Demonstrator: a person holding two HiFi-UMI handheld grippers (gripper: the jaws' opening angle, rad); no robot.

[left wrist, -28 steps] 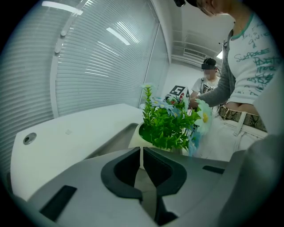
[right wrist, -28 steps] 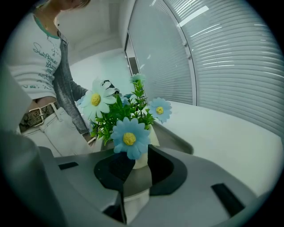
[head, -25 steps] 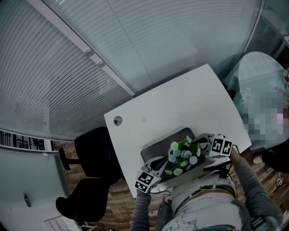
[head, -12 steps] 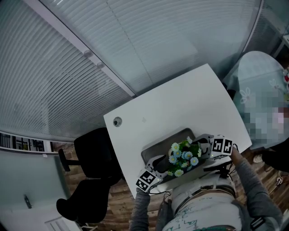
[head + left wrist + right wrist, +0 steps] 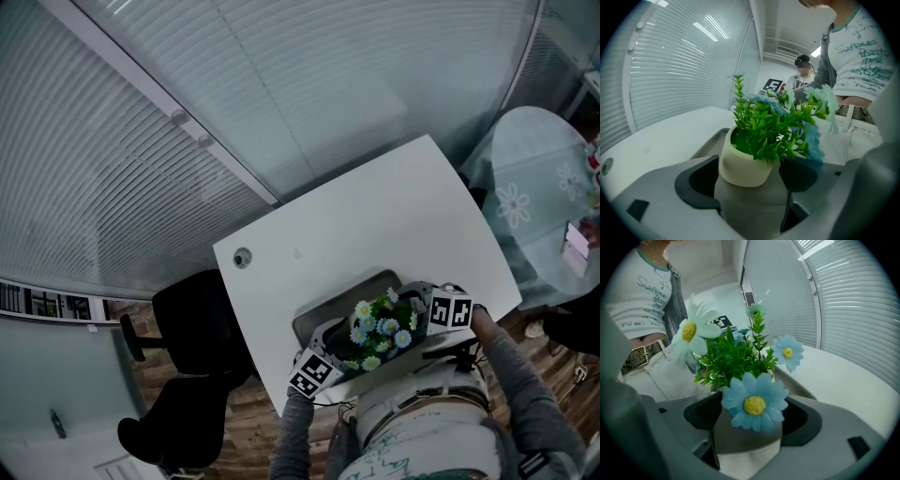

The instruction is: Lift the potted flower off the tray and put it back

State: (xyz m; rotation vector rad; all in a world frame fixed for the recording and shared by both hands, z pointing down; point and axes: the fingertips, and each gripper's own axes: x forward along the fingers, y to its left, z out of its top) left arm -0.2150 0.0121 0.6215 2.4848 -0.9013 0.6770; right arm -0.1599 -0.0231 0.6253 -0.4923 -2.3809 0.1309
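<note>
Just been opening on the left gripper (image 5: 749, 180), pads (image 5: 696, 180) now wide either side of the cream pot (image 5: 743, 161), no squeeze on it. Same story on the right gripper (image 5: 750, 423): just been opening, gripping nothing, peering past a blue daisy (image 5: 754, 405). Potted flower (image 5: 380, 323) sitting upright in the grey tray (image 5: 319, 311), by the near edge of the white table (image 5: 375, 206). Probably light, rigid, smooth-walled, so likely slippery under the pads. Best taken low on the pot wall from opposite sides, never by the soft green leaves (image 5: 768, 131) or petals. Beyond, only slatted blinds (image 5: 187, 112).
</note>
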